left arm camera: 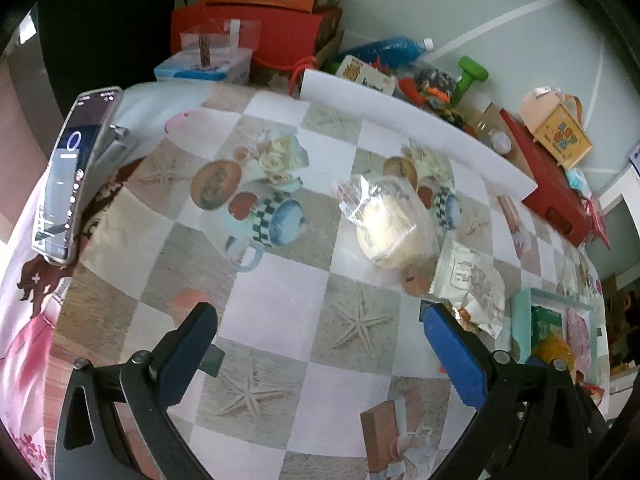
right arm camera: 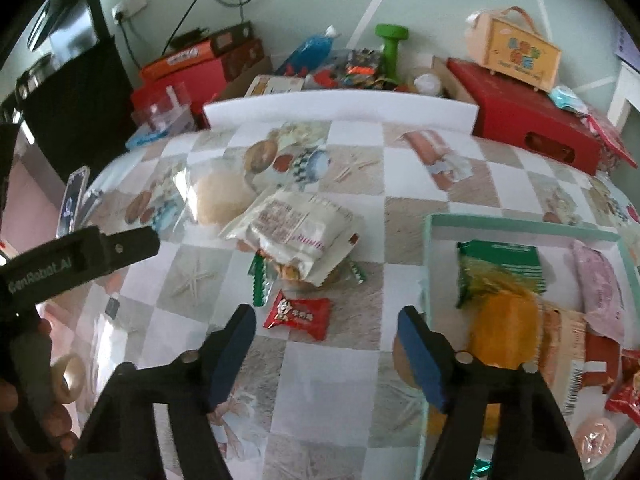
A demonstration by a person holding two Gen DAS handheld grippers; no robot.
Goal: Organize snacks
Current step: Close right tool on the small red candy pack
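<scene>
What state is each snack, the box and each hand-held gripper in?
Left hand-held gripper: open, empty.
Right hand-held gripper: open, empty.
Teal box: open, holding snacks.
Bagged bun: sealed, on table.
White packet: outside the box.
Red candy: wrapped, on table.

Home: patterned tablecloth (left arm camera: 280, 288), gift boxes (left arm camera: 256, 28), dumbbell (right arm camera: 391, 50).

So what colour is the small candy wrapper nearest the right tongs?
Red wrapper with white print, clearest in the right wrist view.

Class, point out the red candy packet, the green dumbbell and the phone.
red candy packet (right arm camera: 298, 314), right wrist view, middle of wrapper.
green dumbbell (right arm camera: 390, 50), right wrist view, its handle.
phone (left arm camera: 68, 176), left wrist view, its screen.
</scene>
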